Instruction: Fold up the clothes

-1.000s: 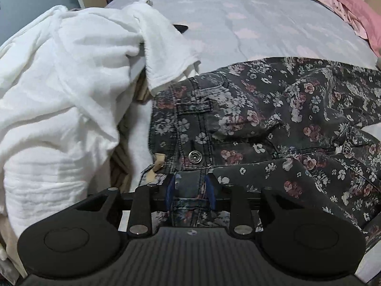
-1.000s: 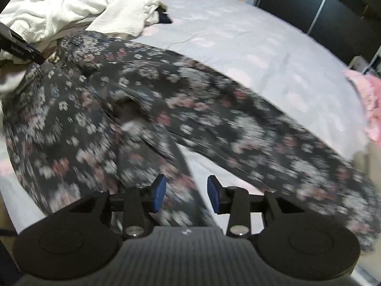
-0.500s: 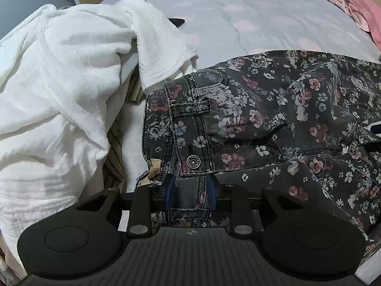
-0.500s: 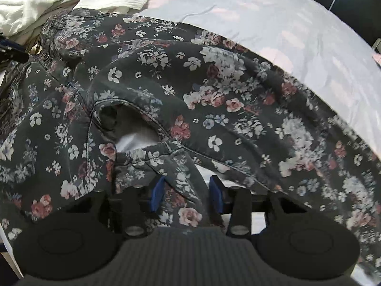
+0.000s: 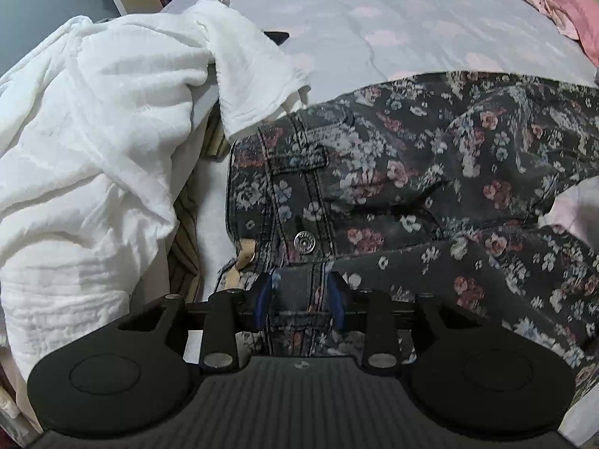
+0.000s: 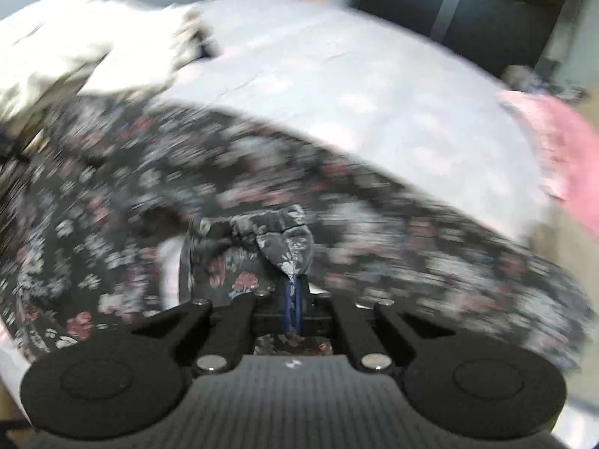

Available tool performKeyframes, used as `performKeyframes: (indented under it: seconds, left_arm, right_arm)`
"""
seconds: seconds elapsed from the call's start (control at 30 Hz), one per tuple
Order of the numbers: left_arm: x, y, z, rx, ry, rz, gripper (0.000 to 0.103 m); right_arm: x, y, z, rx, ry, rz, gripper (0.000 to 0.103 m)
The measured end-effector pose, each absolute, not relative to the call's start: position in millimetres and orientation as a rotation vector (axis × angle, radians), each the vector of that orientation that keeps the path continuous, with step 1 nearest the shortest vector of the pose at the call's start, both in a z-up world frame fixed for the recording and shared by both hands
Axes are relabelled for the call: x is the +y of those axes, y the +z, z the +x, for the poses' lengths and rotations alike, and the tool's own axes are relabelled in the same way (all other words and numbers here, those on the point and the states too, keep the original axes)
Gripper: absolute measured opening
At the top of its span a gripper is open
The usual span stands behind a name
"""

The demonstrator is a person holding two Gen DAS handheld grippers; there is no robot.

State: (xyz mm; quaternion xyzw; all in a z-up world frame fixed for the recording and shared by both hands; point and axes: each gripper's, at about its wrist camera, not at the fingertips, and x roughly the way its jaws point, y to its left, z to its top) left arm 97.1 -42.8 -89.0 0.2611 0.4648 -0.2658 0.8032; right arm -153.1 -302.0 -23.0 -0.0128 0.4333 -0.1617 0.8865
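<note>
Dark floral trousers (image 5: pixel 393 172) lie spread across the bed, waistband and metal button (image 5: pixel 304 242) toward me in the left wrist view. My left gripper (image 5: pixel 298 295) is shut on the waistband just below the button, with the denim running between its blue pads. In the right wrist view, which is blurred by motion, my right gripper (image 6: pixel 294 299) is shut on a bunched fold of the trousers (image 6: pixel 277 239), lifted off the rest of the fabric. The legs trail off to the right.
A heap of white cloth (image 5: pixel 93 142) lies left of the trousers, one corner overlapping the waistband edge. A striped cloth (image 5: pixel 185 224) peeks out beneath it. Pink clothing (image 5: pixel 554 3) sits at the far right of the grey bedsheet (image 5: pixel 374 18). A dark wardrobe (image 6: pixel 486 7) stands behind.
My right gripper came down over a trouser fold, shut on it and now lifts it with fast motion. The left gripper kept its hold on the waistband and shifted slightly.
</note>
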Motion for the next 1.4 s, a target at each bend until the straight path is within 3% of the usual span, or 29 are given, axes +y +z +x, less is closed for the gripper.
performKeyframes:
  seconds: [0.43, 0.67, 1.07, 1.17, 1.27, 1.33, 1.4]
  left_arm:
    - [-43.9, -95.7, 87.4, 1.039, -0.522, 0.584, 0.030]
    - [-33.7, -102.6, 89.5, 1.062, -0.466, 0.602, 0.030]
    - [-17.0, -107.2, 86.6, 1.081, -0.478, 0.628, 0.031]
    - [-14.0, -102.0, 75.3, 1.055, -0.554, 0.635, 0.041]
    - [-9.8, -95.3, 59.7, 1.013, -0.652, 0.654, 0.042]
    - [-7.3, -91.6, 48.2, 0.986, -0.724, 0.676, 0.043]
    - [-8.8, -90.1, 34.4, 0.956, -0.790, 0.717, 0.044]
  right_arm:
    - [-405.5, 60.7, -352.7, 0.526, -1.006, 0.233, 0.002]
    - [-434.0, 69.6, -413.8, 0.385, -1.300, 0.306, 0.002]
    - [-479.8, -2.2, -445.9, 0.699, -1.508, 0.388, 0.002]
    - [-487.7, -19.4, -448.9, 0.794, -1.519, 0.425, 0.003]
    - [-495.6, -36.7, -452.0, 0.890, -1.527, 0.461, 0.010]
    - [-500.8, -48.2, -454.1, 0.954, -1.532, 0.485, 0.023]
    - [-506.1, -59.7, -456.1, 1.018, -1.535, 0.510, 0.023]
